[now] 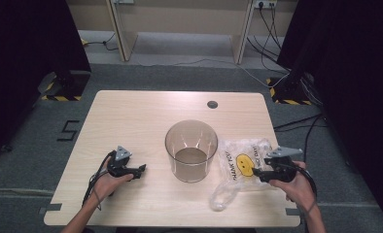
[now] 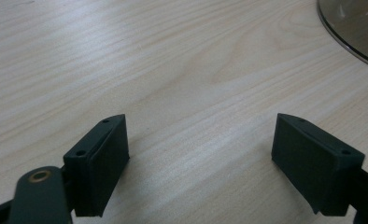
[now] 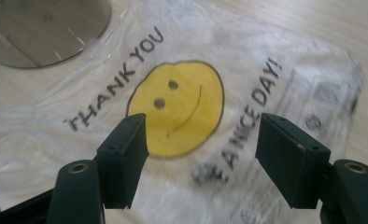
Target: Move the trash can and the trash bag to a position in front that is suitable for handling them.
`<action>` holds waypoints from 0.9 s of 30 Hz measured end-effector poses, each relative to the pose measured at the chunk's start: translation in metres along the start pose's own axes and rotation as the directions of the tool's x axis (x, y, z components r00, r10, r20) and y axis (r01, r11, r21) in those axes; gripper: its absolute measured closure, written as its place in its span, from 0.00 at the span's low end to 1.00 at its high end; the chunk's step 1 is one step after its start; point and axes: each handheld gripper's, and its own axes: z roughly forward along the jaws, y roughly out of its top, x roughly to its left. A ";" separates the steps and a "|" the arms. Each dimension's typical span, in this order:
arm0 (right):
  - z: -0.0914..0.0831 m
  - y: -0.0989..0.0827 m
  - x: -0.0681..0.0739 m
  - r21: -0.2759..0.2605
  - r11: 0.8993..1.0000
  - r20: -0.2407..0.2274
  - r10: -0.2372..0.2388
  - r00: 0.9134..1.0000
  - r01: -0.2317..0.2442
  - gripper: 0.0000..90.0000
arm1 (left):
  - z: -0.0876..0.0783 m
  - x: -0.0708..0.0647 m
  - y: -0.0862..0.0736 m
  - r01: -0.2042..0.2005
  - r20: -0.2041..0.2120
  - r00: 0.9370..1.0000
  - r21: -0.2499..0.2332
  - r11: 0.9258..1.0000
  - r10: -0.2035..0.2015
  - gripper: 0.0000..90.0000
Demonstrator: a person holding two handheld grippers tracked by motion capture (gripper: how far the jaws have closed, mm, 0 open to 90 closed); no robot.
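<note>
Plastic bag (image 3: 187, 107) flat on table (image 1: 131, 121), right of clear tub (image 1: 191, 150), directly beneath right gripper (image 3: 201, 154), jaws spread, nothing pinched. Left gripper (image 2: 198, 163) spread too, well apart beyond tub.

The high view looks forward and down from above the person's edge of the table (image 1: 146, 111), taking in all of it. The left claw (image 2: 201, 154) view skims close over bare wood. The right claw (image 3: 201, 154) view hangs close above the plastic bag (image 3: 247, 70). All three share the clear container (image 1: 191, 150).
</note>
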 end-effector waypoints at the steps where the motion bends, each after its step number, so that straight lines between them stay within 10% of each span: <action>1: 0.007 0.004 -0.001 -0.004 0.999 -0.020 -0.037 0.999 0.037 0.37 | 0.000 0.000 0.000 0.000 0.000 1.000 0.000 1.000 0.000 0.20; 5: 0.036 0.009 0.001 0.016 0.997 -0.185 -0.077 0.980 0.081 0.35 | 0.000 0.000 0.000 -0.005 0.004 1.000 0.002 1.000 0.005 0.20; 15: 0.059 -0.003 0.006 0.082 0.981 -0.148 -0.162 0.976 0.175 0.31 | 0.000 0.000 0.000 -0.009 0.008 1.000 0.001 1.000 0.009 0.20; 17: 0.063 -0.005 0.007 0.082 0.986 -0.125 -0.132 0.983 0.143 0.32 | 0.000 0.000 0.000 -0.009 0.009 1.000 0.001 1.000 0.009 0.20; 20: 0.066 -0.002 0.009 0.077 0.997 -0.003 0.030 1.000 -0.029 0.33 | 0.000 0.000 0.000 -0.009 0.009 1.000 0.001 1.000 0.009 0.20; 23: 0.070 0.004 0.006 0.040 0.966 0.138 0.248 0.959 -0.256 0.34 | 0.000 0.000 0.000 -0.010 0.010 1.000 0.001 1.000 0.010 0.20; 27: 0.072 0.010 0.005 -0.003 0.906 0.085 0.423 0.902 -0.424 0.32 | 0.000 -0.001 0.000 -0.011 0.010 1.000 0.001 1.000 0.011 0.20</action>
